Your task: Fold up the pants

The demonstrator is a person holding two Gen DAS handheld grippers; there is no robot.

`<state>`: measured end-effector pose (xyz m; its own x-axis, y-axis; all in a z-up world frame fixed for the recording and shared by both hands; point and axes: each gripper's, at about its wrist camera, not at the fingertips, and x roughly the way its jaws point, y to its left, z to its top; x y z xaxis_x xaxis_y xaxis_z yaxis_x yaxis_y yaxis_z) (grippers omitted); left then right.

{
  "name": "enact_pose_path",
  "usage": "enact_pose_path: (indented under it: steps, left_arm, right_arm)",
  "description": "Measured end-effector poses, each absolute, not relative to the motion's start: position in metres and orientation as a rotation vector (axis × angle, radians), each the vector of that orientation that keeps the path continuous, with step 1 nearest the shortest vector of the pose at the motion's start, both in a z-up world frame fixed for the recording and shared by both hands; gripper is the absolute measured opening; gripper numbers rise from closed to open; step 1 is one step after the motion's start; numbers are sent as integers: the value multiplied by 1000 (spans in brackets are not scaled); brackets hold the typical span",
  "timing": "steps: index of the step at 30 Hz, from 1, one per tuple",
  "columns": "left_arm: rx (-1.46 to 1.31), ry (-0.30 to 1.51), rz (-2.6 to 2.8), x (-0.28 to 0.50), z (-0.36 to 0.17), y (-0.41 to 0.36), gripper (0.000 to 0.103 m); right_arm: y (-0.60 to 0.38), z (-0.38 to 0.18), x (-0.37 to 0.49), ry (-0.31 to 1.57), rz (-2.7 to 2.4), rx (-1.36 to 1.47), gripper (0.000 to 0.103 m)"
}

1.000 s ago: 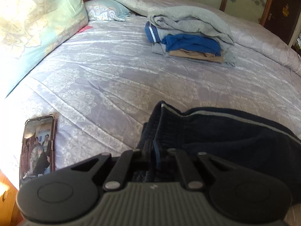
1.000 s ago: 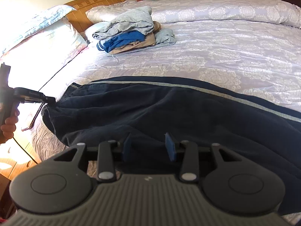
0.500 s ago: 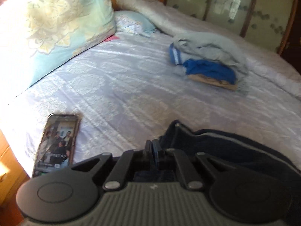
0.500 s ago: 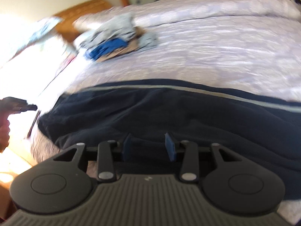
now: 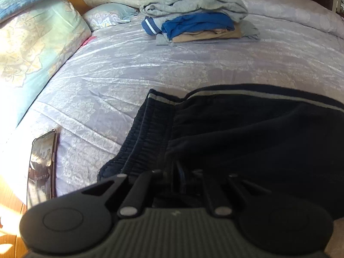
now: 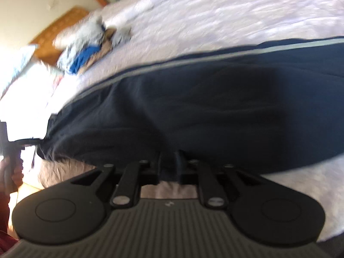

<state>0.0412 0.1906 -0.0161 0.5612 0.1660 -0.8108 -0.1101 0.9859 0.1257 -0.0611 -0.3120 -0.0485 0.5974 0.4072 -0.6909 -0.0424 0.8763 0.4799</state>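
A stack of folded grey, blue and tan clothes point(image 5: 200, 21) is seen on the lilac patterned bedspread point(image 5: 129, 71). A dark smartphone point(image 5: 42, 167) is laid near a pale floral pillow point(image 5: 32, 47).

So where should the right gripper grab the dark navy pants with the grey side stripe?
On the near hem edge of the dark navy pants, coming low from the bedside: that edge lies loose over the lilac quilt, between the closing right gripper.
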Motion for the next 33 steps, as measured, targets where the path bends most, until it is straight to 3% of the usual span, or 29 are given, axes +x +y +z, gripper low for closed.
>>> enact_pose_path:
  steps: [1, 9, 15, 19, 25, 26, 28, 33]
  left_arm:
    - [48, 937, 149, 36, -5, 186, 9]
    - [-10, 837, -182, 30, 40, 82, 16]
    - [42, 937, -315, 36, 0, -2, 19]
    - [126, 1035, -272, 34, -43, -16, 20]
    - [106, 1051, -272, 32, -28, -10, 20]
    - [87, 1053, -265, 33, -24, -7, 22]
    - [44, 1053, -258, 34, -18, -1, 23]
    - [-166, 1052, -352, 43, 7, 5, 29]
  right_arm:
    - [-324, -43, -70, 854, 253, 466, 36]
    - [-466, -27, -152, 582, -139, 744, 39]
    - [-532, -46, -190, 473, -349, 923, 39]
    - [-559, -66, -192, 433, -448, 983, 39]
    - [-598, -91, -176, 315, -445, 1174, 37]
    - [-602, -94, -175, 299, -448, 1200, 33]
    - [-603, -92, -171, 305, -480, 1210, 15]
    - [-587, -58, -169, 246, -315, 1213, 10]
